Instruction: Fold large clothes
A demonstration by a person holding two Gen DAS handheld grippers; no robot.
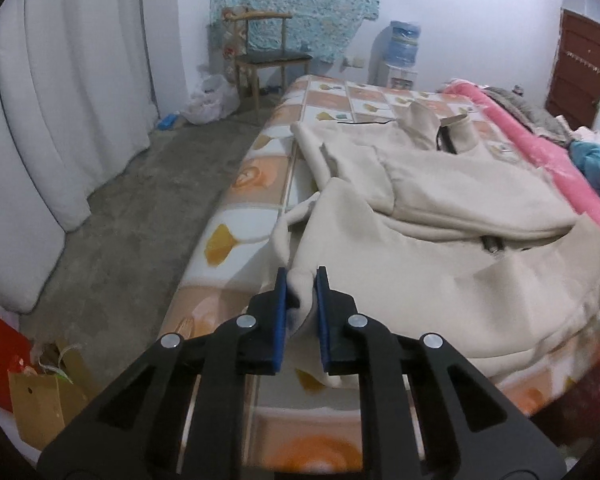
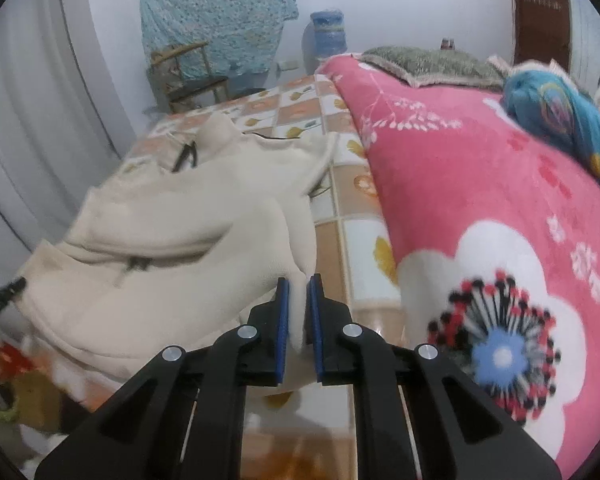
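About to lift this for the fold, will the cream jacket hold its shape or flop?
Likely floppy: the jacket bunches between the left gripper pads and sags from the right gripper. Thick fleece suggests some weight, so it probably drags on the bed.

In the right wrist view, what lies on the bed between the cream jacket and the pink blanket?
Only a bare strip of the tiled orange-and-white bedsheet separates the cream jacket from the pink blanket; the right wrist view shows it clearly.
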